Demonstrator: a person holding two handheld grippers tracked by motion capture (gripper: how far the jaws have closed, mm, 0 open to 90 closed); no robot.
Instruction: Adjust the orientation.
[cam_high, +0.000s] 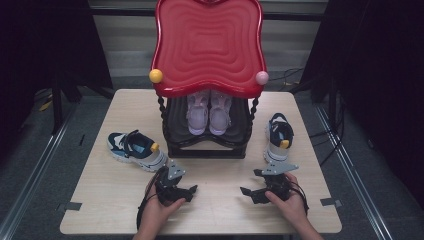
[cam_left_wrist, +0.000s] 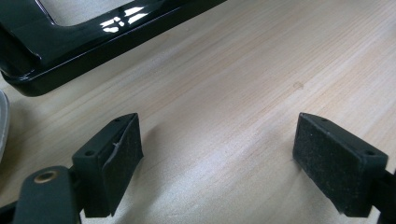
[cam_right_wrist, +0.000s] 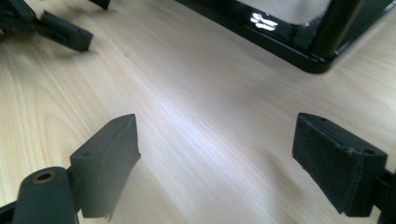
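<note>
A red and black two-tier rack (cam_high: 207, 45) stands at the table's far middle, with a pair of lilac shoes (cam_high: 208, 112) on its lower black shelf. A navy, white and blue sneaker (cam_high: 135, 149) lies left of the rack; its mate (cam_high: 278, 136) lies to the right. My left gripper (cam_high: 190, 190) rests low near the front edge, jaws open over bare wood (cam_left_wrist: 217, 154). My right gripper (cam_high: 250, 187) sits opposite it, also open with nothing between its pads (cam_right_wrist: 215, 158). The rack's black base (cam_left_wrist: 93, 42) (cam_right_wrist: 280, 37) lies just ahead of each.
The light wooden table (cam_high: 220, 215) has free room between the grippers and along its front. The left gripper's jaw (cam_right_wrist: 63, 30) appears at the top left of the right gripper view. A sneaker's pale sole edge (cam_left_wrist: 2, 126) sits at the left border of the left gripper view.
</note>
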